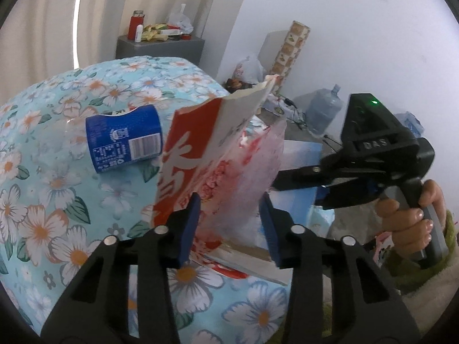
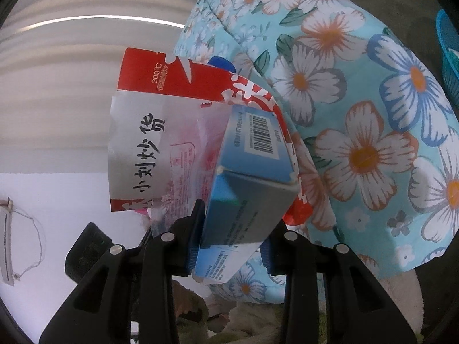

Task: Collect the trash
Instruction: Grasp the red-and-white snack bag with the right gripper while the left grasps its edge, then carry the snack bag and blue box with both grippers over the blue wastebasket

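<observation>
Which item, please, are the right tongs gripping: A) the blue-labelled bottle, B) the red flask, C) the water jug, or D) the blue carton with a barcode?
D: the right tongs are closed on the blue carton, whose barcode faces the right wrist camera.

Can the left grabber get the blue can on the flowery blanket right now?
Probably not yet. The red-and-white snack bag stands between the left gripper's fingers and blocks the way to the blue can.

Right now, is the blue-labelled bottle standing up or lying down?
Lying down: the blue-labelled bottle rests on its side on the floral cloth, barcode facing sideways.
</observation>
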A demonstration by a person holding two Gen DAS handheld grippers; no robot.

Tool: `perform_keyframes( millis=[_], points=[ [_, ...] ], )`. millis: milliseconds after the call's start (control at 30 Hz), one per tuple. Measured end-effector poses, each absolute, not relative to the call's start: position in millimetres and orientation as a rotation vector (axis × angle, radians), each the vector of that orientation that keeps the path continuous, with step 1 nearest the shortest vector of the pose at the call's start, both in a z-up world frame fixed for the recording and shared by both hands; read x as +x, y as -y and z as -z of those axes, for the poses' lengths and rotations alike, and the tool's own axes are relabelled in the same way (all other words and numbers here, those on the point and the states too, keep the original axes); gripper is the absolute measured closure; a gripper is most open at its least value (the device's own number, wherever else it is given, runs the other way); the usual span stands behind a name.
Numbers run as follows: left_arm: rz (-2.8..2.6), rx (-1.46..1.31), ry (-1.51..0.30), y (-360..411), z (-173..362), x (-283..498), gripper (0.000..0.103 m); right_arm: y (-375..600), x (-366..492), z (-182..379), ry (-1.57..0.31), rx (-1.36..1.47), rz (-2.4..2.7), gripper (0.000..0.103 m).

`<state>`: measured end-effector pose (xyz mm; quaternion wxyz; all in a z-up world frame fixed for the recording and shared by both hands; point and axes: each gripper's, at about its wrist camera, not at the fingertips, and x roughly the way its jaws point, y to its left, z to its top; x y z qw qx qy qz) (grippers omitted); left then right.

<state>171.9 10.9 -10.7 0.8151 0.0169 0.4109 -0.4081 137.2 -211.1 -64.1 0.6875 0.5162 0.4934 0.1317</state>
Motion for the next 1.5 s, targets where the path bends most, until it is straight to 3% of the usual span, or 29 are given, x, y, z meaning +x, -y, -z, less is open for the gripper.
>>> perform_keyframes(
  millis=[267,500,1500],
  points=[
    [0.837,0.049,-0.909,-9,19,183,0.084,222,129,67,-1.090,1.176,-0.303,0.069],
    [0.836,0.045,-0.828,-14,0,174,0.097,232,119,65,-1.055,1.193,-0.305,0.069],
    [0.866,0.026,-0.614,6,-110,87,0.099,295,7,17,-0.767,1.290,-0.472,0.070]
  ],
)
